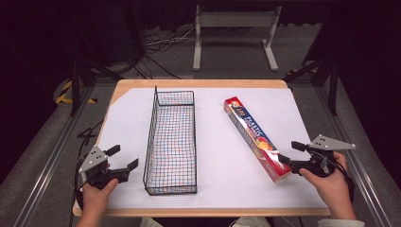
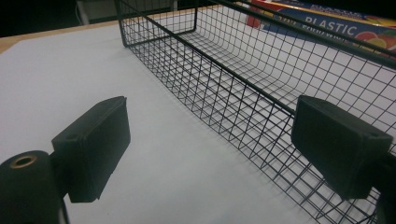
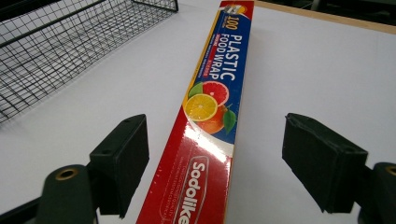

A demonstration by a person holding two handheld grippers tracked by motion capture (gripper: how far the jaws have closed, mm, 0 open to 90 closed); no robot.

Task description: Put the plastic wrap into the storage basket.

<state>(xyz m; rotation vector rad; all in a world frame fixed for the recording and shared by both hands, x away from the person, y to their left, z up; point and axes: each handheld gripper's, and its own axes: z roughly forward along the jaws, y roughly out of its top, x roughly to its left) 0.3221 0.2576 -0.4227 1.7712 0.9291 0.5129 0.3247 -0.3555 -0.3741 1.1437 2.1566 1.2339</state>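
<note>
Basket is seen left of centre on the desk, its long axis running from 6 to 12 o'clock in the high view. The left tool is held at the desk's 7 o'clock corner, just beside the basket's near left wall; its jaws are spread wide with nothing between them. In the left gripper view the wire side is seen running past the right jaw, and whether that jaw touches the wire cannot be told.

The box of food wrap lies right of centre, flat, its long axis running from about 11 to 5 o'clock. Its near end points at the right tool, which is held at the desk's 4 o'clock edge and is by far the nearer of the two. In the right gripper view the box is seen passing straight up between the jaws, which stand open on either side with a clear gap; nothing is gripped. A grasp across the narrow width looks to be what is lined up, then a carry toward 9 o'clock to the basket.

The box's near end is cut off at the bottom of the right gripper view, so how far it reaches in between the jaws cannot be judged there.
</note>
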